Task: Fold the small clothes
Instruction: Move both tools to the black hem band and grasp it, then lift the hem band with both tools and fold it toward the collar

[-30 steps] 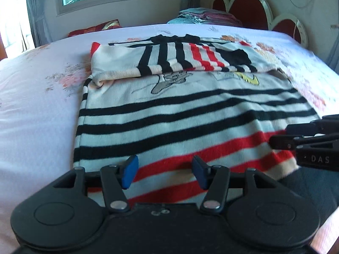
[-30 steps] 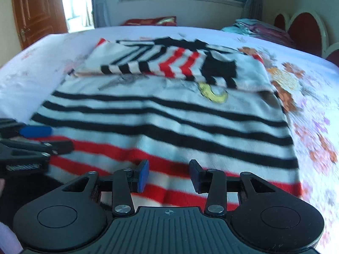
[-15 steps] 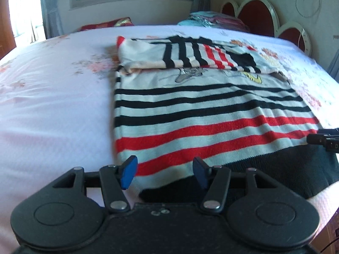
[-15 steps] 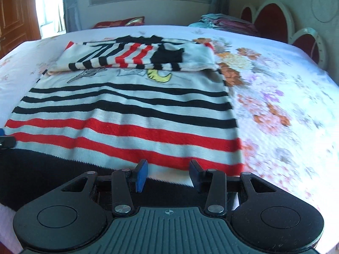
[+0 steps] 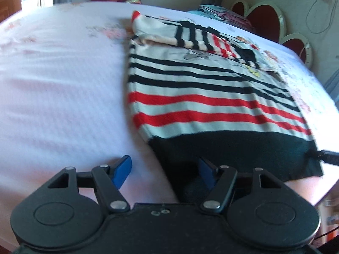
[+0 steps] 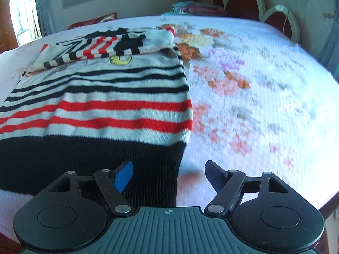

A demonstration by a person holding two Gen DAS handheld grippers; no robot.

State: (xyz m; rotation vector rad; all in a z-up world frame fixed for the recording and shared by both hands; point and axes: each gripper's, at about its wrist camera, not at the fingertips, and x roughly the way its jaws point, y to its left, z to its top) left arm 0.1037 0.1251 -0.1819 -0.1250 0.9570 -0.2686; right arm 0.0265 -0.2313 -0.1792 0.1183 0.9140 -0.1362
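Note:
A knitted sweater (image 5: 211,97) with black and red stripes and a black hem lies flat on the bed, its sleeves folded across the chest (image 6: 110,44). My left gripper (image 5: 164,170) hovers over the hem's left corner, jaws opening, the black edge lying below and between the blue pads (image 5: 122,169) without being pressed. My right gripper (image 6: 169,175) sits over the hem's right corner (image 6: 161,169), jaws opening wide, nothing pinched. In the left wrist view the right gripper's tip (image 5: 327,157) shows at the hem's far corner.
The white bedspread (image 5: 59,97) has a flower print (image 6: 222,80) to the sweater's right. A red pillow (image 6: 95,20) and a stack of folded clothes (image 6: 195,8) lie at the back by the scalloped headboard (image 6: 243,2). The bed's near edge (image 6: 330,199) is just below the grippers.
Both grippers slid apart, from over the red stripes out to the hem's two corners. The right jaws spread much wider; the left jaws widened a little.

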